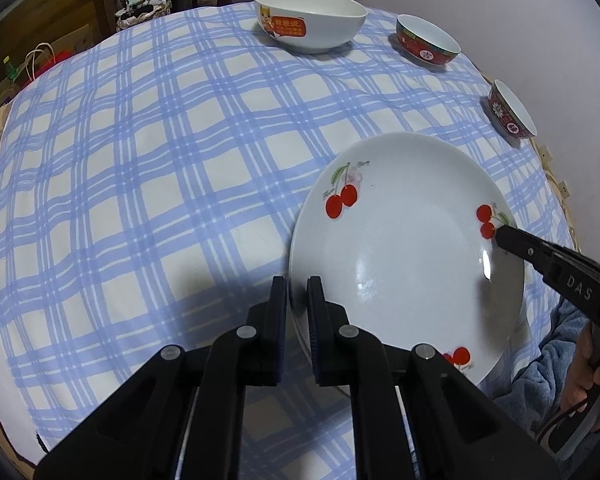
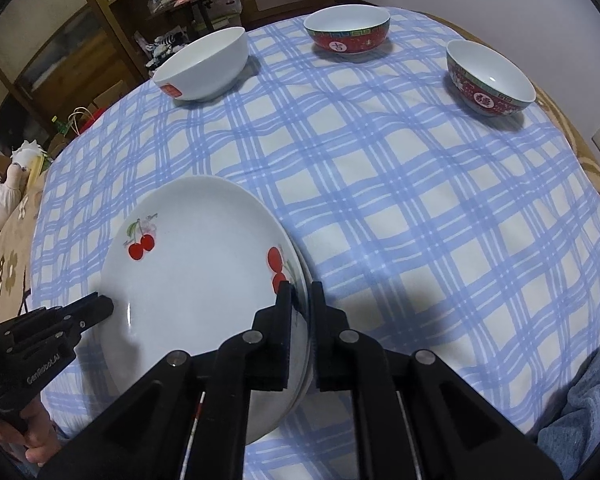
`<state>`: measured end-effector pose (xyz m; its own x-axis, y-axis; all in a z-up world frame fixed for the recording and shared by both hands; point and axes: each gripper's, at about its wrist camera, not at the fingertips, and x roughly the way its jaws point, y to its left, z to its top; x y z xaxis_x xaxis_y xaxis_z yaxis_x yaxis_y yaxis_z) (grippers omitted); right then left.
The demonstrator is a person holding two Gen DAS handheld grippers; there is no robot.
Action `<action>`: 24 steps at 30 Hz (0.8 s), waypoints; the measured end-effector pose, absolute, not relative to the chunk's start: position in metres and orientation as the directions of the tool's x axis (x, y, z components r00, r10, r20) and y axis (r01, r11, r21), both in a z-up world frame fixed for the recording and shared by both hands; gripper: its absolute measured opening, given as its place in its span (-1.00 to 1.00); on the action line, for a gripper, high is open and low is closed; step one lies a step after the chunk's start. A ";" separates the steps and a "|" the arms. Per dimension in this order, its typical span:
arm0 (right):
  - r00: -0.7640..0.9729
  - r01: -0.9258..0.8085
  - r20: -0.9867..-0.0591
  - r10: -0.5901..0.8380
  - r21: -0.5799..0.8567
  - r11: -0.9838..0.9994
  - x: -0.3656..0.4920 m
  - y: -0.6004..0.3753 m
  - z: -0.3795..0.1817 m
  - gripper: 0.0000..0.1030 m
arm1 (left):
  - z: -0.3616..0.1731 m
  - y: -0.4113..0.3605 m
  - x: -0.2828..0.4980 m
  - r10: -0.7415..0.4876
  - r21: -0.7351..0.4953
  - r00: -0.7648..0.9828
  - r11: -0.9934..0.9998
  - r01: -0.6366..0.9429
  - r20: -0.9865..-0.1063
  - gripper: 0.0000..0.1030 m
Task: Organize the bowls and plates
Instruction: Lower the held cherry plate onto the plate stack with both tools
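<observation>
Cherry plate (image 1: 404,248) is gripped at two opposite rims, lying on the checked tablecloth (image 1: 160,184) near the near edge of the table, toward the person's side. From the right wrist view a second rim shows just under it at the right gripper, so it is judged to sit on top of at least one more plate; how many cannot be told. Left gripper (image 1: 298,286) is pinched on the plate's left rim, one finger inside and one outside. Right gripper (image 2: 302,292) is pinched on the opposite rim beside the cherry print; whether its pads take only the top plate or the stack cannot be told. Step in hand is judged to be a two-handed hold on the plate stack, either a set-down or a lift; which cannot be told. Three bowls are seen unstacked along the far edge: white bowl (image 2: 204,66) at the far left, red bowl (image 2: 348,34) in the middle, second red bowl (image 2: 490,80) at the far right, all well apart from each other and from the plate. Next move is judged to call for both rims being let go evenly, then the bowls being nested, small into large. Blue sleeve (image 1: 540,364) is seen at the near edge.
</observation>
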<state>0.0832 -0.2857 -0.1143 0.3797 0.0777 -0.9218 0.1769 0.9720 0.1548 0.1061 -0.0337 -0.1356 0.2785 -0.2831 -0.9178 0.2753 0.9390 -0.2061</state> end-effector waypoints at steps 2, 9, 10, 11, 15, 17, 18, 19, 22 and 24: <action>0.380 0.180 -0.922 0.077 0.155 0.972 0.083 -0.286 -0.114 -0.82 | -0.136 -0.035 0.106 -0.275 -0.196 0.282 0.940 0.280 -0.919 -0.79; 0.373 0.175 -0.927 0.051 0.124 0.977 0.085 -0.282 -0.115 -0.81 | -0.136 -0.037 0.107 -0.267 -0.188 0.276 0.941 0.281 -0.923 -0.75; 0.369 0.177 -0.928 0.054 0.127 0.976 0.086 -0.283 -0.115 -0.81 | -0.136 -0.036 0.108 -0.271 -0.195 0.271 0.941 0.276 -0.924 -0.74; 0.367 0.179 -0.928 0.058 0.132 0.975 0.086 -0.284 -0.115 -0.81 | -0.137 -0.035 0.109 -0.274 -0.201 0.268 0.941 0.272 -0.923 -0.74; 0.359 0.181 -0.931 0.058 0.130 0.975 0.087 -0.285 -0.116 -0.81 | -0.137 -0.035 0.109 -0.274 -0.199 0.269 0.941 0.274 -0.923 -0.73; 0.359 0.179 -0.932 0.054 0.125 0.976 0.087 -0.283 -0.115 -0.81 | -0.137 -0.036 0.109 -0.266 -0.189 0.272 0.942 0.279 -0.925 -0.73; 0.358 0.179 -0.932 0.052 0.123 0.976 0.087 -0.283 -0.115 -0.81 | -0.137 -0.037 0.109 -0.263 -0.185 0.273 0.942 0.280 -0.925 -0.73; 0.358 0.179 -0.932 0.050 0.121 0.976 0.087 -0.283 -0.116 -0.81 | -0.137 -0.038 0.109 -0.261 -0.182 0.275 0.942 0.282 -0.925 -0.72; 0.349 0.187 -0.936 0.039 0.110 0.976 0.088 -0.283 -0.118 -0.81 | -0.136 -0.039 0.108 -0.258 -0.179 0.275 0.942 0.283 -0.926 -0.72; 0.347 0.189 -0.937 0.040 0.112 0.975 0.089 -0.284 -0.118 -0.81 | -0.136 -0.039 0.108 -0.257 -0.176 0.274 0.942 0.285 -0.927 -0.72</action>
<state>0.0885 -0.2838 -0.1185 0.3469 0.0402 -0.9370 0.1895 0.9755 0.1120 0.1080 -0.0392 -0.1358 0.2740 -0.2565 -0.9269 0.2852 0.9421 -0.1764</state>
